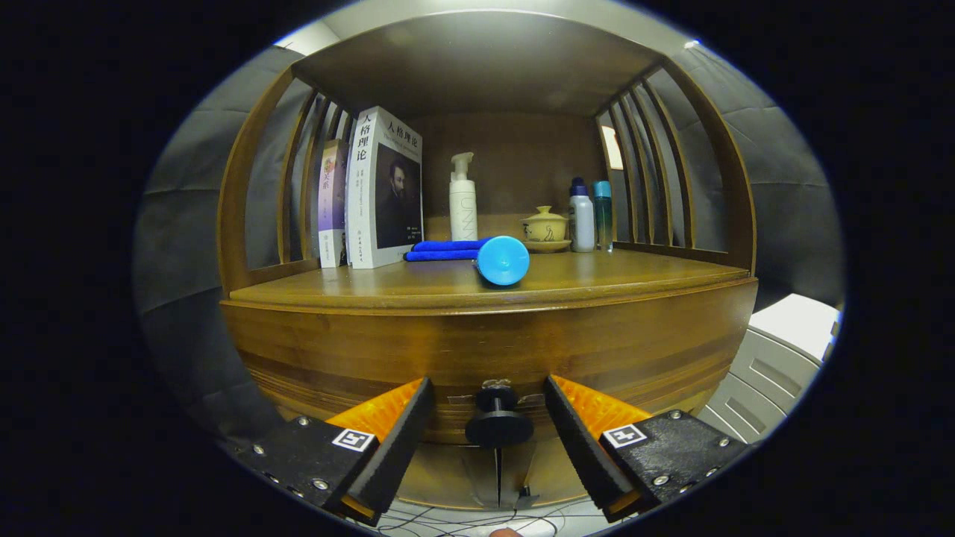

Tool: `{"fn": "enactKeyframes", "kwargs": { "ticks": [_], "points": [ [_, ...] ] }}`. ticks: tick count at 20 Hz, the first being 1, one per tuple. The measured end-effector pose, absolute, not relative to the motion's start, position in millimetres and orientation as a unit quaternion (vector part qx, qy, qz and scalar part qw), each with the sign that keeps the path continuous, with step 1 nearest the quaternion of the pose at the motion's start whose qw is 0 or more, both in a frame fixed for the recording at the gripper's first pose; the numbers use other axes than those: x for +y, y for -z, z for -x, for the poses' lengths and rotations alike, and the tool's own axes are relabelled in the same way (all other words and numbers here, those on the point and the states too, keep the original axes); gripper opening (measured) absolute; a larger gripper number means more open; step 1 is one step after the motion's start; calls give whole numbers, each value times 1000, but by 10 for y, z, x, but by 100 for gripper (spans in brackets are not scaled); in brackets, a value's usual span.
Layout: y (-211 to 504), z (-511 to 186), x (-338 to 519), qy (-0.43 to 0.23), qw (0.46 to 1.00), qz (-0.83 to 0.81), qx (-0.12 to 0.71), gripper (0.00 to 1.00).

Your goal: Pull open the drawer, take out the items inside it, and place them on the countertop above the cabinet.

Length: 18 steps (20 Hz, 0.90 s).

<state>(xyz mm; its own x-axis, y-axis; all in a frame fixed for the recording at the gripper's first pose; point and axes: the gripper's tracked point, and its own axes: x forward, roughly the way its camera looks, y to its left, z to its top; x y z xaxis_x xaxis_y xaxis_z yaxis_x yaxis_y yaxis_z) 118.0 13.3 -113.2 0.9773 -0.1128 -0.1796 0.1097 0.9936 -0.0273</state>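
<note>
A wooden cabinet stands in front of me, its drawer front [485, 350] flush with the body. A round black knob [498, 418] sticks out from the drawer. My gripper [489, 406] is open, one finger on each side of the knob with a small gap to each. The wooden countertop [612, 280] lies above the drawer. On it a blue cylinder [502, 260] lies on its side near the front edge, its round end facing me. The inside of the drawer is hidden.
At the back of the countertop stand two books [373, 190], a folded blue cloth [445, 250], a white pump bottle [462, 198], a small lidded cup on a saucer [545, 226] and two bottles [589, 215]. Slatted wooden sides and a top shelf enclose it. A white unit [776, 358] stands to the right.
</note>
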Motion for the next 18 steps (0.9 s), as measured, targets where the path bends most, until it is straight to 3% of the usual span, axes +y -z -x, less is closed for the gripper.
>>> {"fn": "enactKeyframes", "kwargs": {
  "ticks": [7, 18],
  "points": [
    [781, -1092, 269, 35, 997, 19, 64, 96],
    [-46, -374, -96, 41, 999, -3, 28, 95]
  ]
}}
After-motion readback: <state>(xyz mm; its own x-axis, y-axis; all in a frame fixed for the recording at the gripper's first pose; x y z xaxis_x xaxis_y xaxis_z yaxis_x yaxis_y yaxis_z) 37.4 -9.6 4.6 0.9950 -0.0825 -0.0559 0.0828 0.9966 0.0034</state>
